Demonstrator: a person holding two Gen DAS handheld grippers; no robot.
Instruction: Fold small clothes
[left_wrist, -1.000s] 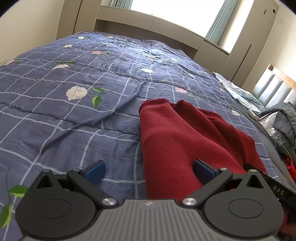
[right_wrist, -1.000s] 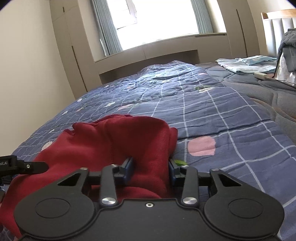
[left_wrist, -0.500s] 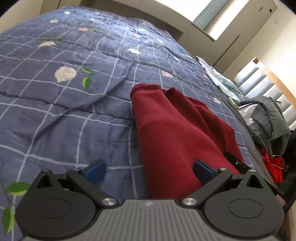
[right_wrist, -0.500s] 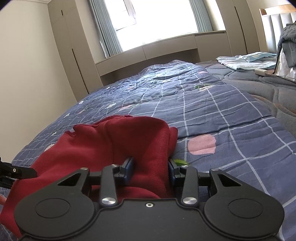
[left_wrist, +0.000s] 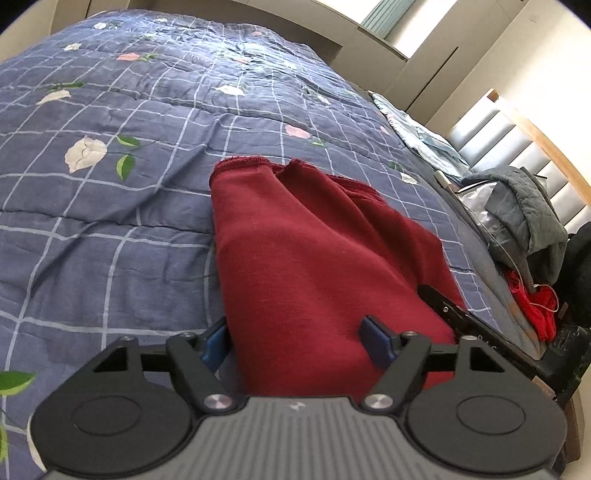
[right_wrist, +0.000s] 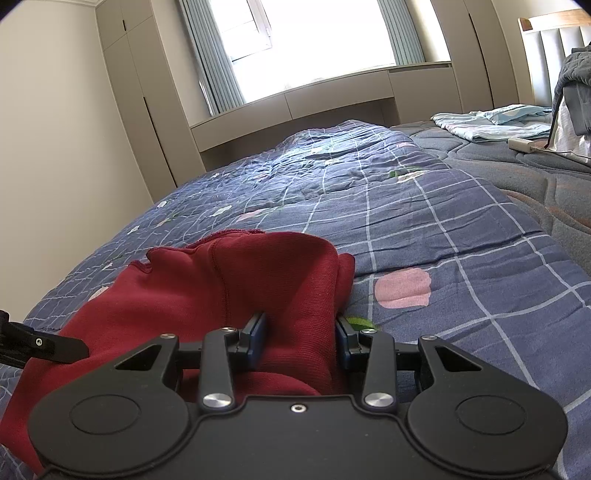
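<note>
Left wrist: grey jacket (left_wrist: 524, 206) beside quilt (left_wrist: 110, 184)

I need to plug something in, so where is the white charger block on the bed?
In the right wrist view the white charger block lies far right on the grey mattress, just in front of the folded light blue cloth.

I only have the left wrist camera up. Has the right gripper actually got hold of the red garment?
Observer: Yes, the right gripper is shut on a raised fold of the red garment.
Operator: Which side of it?
Observer: The edge beside a pink flower print on the quilt.
Operator: Any landmark near the grip?
Observer: A stitched seam runs down the cloth just left of the pinched fold.
</note>
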